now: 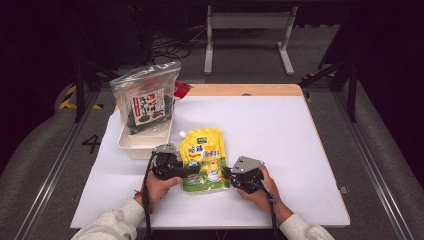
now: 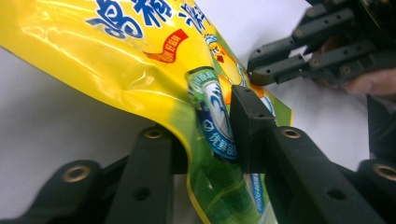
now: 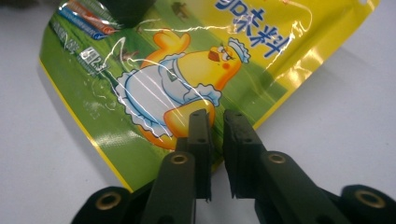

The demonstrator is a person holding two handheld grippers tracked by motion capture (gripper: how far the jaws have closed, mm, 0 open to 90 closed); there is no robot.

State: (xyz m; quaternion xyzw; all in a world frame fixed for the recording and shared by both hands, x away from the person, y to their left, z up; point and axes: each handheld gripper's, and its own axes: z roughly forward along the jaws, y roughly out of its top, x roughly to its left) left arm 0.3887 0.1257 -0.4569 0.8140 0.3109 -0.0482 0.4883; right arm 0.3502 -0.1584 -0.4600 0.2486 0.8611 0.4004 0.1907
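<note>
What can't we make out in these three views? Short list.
- Left gripper: the yellow pouch covers its left pad, so pad contact is unclear.
- Right gripper: narrow gap between its jaws at the pouch edge; grip uncertain.
- White tray: the seaweed bag hides its inside in the high view.
- Pouch print: too small in the high view.

The white table top [image 1: 280, 145] is brightly and evenly lit from above, while the floor and the room behind the table sink into near black. Shadows beside the yellow pouch [image 1: 204, 159] are short and soft. In the left gripper view the pouch [image 2: 140, 60] carries white glare streaks and the nearest black parts are blurred. In the right gripper view thin glints cross the pouch [image 3: 187, 70], and the table beside it looks faintly blue and grainy
</note>
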